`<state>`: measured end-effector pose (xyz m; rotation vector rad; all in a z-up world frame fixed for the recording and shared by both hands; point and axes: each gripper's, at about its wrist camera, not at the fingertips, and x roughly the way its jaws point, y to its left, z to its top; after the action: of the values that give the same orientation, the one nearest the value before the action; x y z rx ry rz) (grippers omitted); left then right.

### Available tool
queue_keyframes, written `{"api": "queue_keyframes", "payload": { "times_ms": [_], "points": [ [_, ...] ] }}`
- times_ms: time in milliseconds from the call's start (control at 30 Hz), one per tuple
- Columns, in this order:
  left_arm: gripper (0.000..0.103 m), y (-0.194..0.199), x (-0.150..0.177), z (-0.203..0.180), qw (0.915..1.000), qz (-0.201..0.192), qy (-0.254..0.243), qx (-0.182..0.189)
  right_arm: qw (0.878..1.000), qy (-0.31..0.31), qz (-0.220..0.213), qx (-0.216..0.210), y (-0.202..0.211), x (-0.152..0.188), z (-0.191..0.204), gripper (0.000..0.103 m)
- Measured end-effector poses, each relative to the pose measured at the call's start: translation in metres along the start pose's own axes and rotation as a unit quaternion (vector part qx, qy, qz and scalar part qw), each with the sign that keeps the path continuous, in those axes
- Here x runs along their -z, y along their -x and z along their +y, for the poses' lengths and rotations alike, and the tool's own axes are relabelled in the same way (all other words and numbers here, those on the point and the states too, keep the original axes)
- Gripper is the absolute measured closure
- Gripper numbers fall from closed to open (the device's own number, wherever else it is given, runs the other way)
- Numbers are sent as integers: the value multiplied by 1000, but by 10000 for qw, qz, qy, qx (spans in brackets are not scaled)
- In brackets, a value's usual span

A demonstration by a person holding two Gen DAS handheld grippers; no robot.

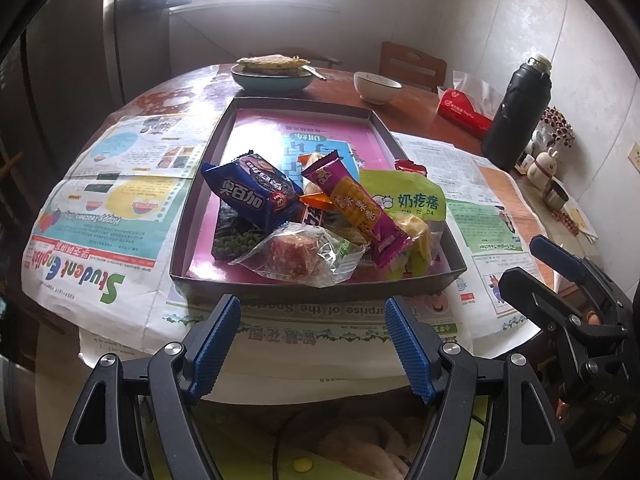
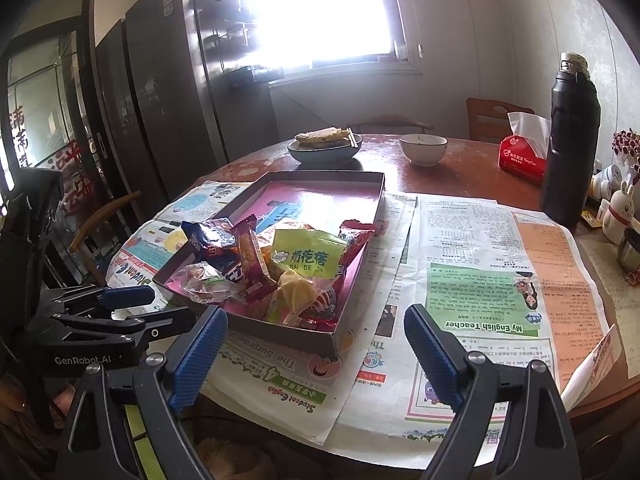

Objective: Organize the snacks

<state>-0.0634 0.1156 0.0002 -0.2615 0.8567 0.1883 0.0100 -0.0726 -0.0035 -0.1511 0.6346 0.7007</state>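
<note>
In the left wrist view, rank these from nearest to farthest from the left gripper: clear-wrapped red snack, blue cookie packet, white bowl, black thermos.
From the left gripper, jaws open and empty:
1. clear-wrapped red snack, at the tray's near edge, just ahead.
2. blue cookie packet, deeper in the tray, slightly left.
3. black thermos, far right on the table.
4. white bowl, beyond the tray, right of centre.

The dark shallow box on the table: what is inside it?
The box holds piled snack packets at its near end: a blue biscuit pack, a purple bar, a green bag. Pink paper lines it. Packets underneath are mostly covered.
</note>
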Motion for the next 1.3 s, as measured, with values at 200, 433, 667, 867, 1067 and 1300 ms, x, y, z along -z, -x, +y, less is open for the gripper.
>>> {"api": "queue_keyframes", "payload": {
  "times_ms": [200,433,667,867,1067,1300],
  "points": [
    [27,0,-1,2,10000,4,33,-5,10000,-2,23,0,-1,1,0,13],
    [27,1,0,2,10000,10,25,-24,10000,0,27,-2,0,1,1,13],
    [27,1,0,3,10000,19,9,-50,10000,-2,20,-5,-1,1,0,13],
    [27,0,-1,2,10000,13,-11,-63,10000,-7,16,5,-1,1,0,13],
    [27,0,0,2,10000,13,-31,-87,10000,-25,14,24,0,1,-1,13],
    [27,2,-1,1,9999,-37,-67,-138,10000,-37,9,38,0,1,-1,13]
  ]
}}
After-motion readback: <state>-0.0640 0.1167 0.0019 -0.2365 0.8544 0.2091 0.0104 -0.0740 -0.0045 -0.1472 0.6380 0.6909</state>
